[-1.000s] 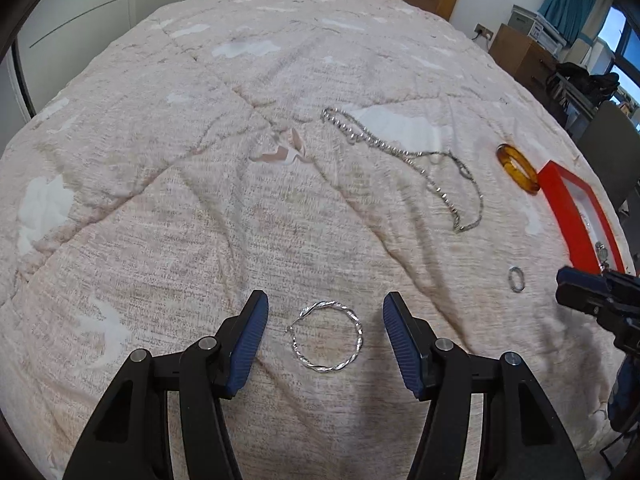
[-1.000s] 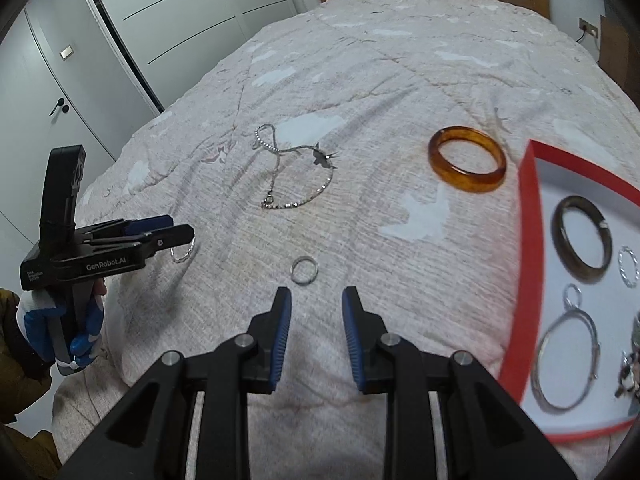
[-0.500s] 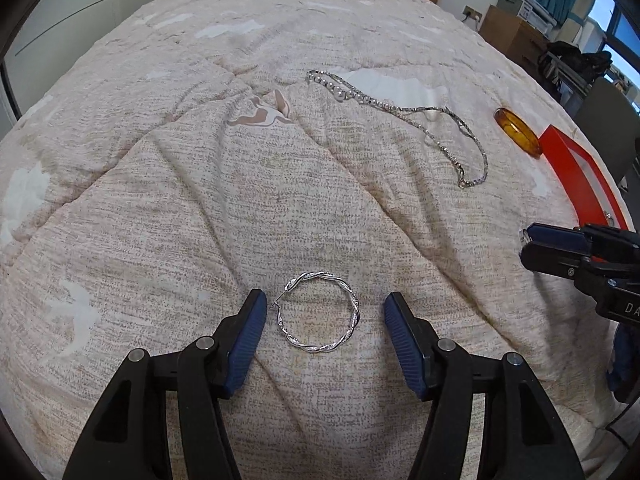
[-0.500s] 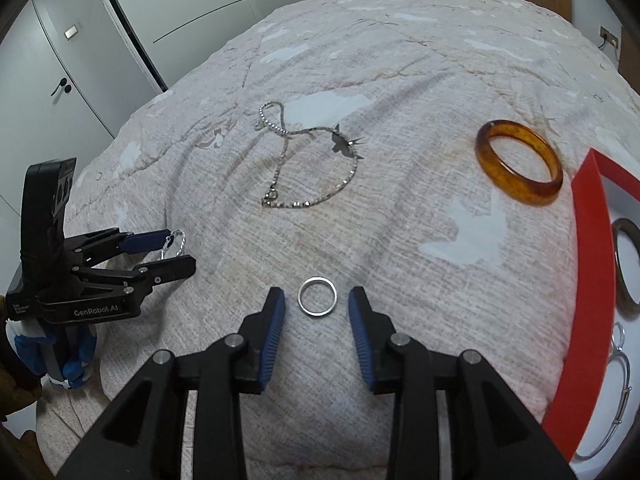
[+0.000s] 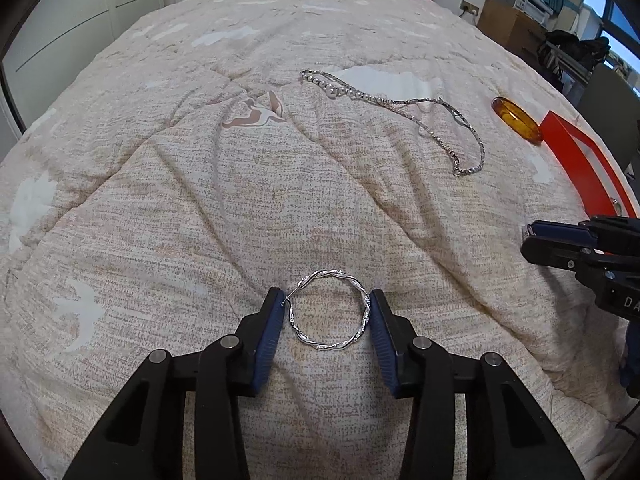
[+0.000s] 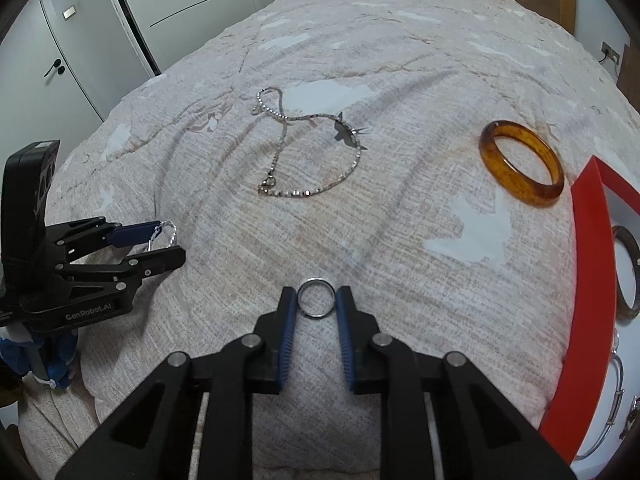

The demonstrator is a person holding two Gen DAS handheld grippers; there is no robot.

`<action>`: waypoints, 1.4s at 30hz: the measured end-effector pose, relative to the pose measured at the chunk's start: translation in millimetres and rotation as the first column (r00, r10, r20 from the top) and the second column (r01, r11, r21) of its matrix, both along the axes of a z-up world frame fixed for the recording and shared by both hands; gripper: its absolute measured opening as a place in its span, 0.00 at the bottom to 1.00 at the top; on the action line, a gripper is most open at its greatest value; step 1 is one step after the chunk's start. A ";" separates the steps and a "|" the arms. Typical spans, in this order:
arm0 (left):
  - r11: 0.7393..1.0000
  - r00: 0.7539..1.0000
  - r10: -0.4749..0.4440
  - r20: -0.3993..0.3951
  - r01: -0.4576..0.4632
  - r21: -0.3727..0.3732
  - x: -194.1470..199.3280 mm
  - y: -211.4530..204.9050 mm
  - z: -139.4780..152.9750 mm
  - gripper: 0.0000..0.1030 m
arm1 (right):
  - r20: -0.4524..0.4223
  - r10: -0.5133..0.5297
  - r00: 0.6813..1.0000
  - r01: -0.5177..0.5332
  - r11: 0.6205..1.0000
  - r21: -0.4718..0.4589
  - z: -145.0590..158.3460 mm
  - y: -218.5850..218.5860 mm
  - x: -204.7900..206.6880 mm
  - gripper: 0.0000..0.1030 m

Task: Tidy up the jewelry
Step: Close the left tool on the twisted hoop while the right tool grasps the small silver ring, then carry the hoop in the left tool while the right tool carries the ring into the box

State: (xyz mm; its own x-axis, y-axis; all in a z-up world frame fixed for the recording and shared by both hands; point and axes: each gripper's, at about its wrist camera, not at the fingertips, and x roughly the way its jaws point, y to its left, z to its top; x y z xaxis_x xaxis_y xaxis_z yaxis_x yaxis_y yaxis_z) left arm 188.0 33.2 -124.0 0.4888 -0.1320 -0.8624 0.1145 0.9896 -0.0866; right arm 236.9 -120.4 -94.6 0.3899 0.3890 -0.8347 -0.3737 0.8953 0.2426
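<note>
Left gripper [image 5: 327, 322] sits on the quilt [image 5: 200, 208], pads touching both sides of the twisted silver hoop [image 5: 327, 310], so it's pinching across the hoop's width. Hoop lies flat, near centre of the left wrist view. The wire looks thin and light and likely springy, with an open clasp end at the left pad; squeeze hard and I'd expect it to ovalise or pop out. Gentle pinch across the diameter, away from the clasp, looks best.

Right gripper [image 6: 316, 304] is narrowed around the small plain ring [image 6: 316, 297], which lies flat on the quilt between the fingertips. Pads are at the ring's sides, or nearly so; firm contact can't be confirmed. The band is smooth, rigid metal, tiny and probably slippery, so it could squirt forward out of the ribbed blue pads [image 6: 289, 330].

The quilt is a soft, nubbly weave that gives under pressure (tips can dig in under the pieces, which is handy).

Still loose on the quilt:
- Silver chain necklace [image 6: 308, 152], far centre. Limp, and it will drape and snag.
- Amber bangle [image 6: 520, 168], far right. Thick, glossy and stiff, so take it by the rim.

Red tray [image 6: 592, 280] at right edge, already holding a dark bangle [image 6: 630, 276] and a thin wire bracelet.
</note>
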 end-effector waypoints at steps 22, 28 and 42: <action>0.996 0.998 0.018 0.054 -0.014 -0.086 -60.8 -11.2 64.3 0.41 | 0.101 -0.079 0.992 0.075 0.996 0.045 78.2 -32.1 -102.5 0.19; 0.993 0.996 -0.045 0.081 0.053 -0.104 -78.0 -50.9 88.5 0.41 | 0.132 -0.143 0.981 0.134 0.988 0.077 90.8 -63.9 -135.9 0.19; 0.949 0.954 -0.283 0.096 0.294 -0.117 -31.2 -215.0 119.4 0.41 | 0.164 -0.317 0.934 0.308 0.948 0.076 97.3 -197.8 -152.1 0.19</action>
State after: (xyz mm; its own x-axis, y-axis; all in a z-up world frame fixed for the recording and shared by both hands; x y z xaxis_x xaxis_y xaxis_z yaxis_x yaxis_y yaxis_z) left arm 156.8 -181.8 -4.6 0.4777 -0.3845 -0.7899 0.4048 0.8943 -0.1905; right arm 84.8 -318.2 2.7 0.6341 0.2624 -0.7273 -0.1168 0.9624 0.2454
